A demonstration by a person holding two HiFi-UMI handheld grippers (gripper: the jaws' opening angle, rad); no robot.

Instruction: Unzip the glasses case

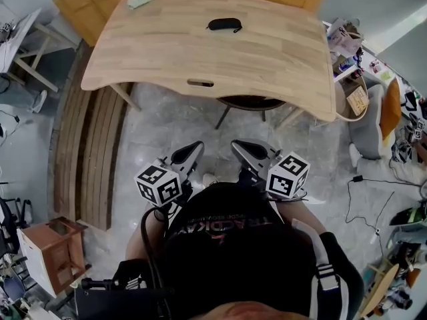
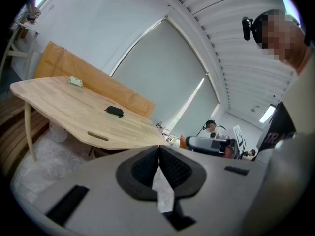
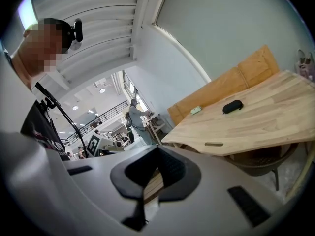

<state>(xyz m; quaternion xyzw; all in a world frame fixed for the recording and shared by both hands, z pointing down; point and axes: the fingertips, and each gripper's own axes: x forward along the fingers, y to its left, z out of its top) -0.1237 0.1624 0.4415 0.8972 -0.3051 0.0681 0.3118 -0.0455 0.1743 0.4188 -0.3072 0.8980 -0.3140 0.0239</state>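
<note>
Head view: glasses case (image 1: 224, 25) upper centre, on far part of table (image 1: 167, 59); left tool (image 1: 189, 154), right tool (image 1: 245, 150) both closed, empty, lower centre, well apart from case; likely step: approach; open tools, pin case body with one, nip zip pull with other; pull too small to see.

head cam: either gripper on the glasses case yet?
No, the glasses case lies untouched on the table, while the left gripper and right gripper sit shut, short of the table's near edge.
</note>
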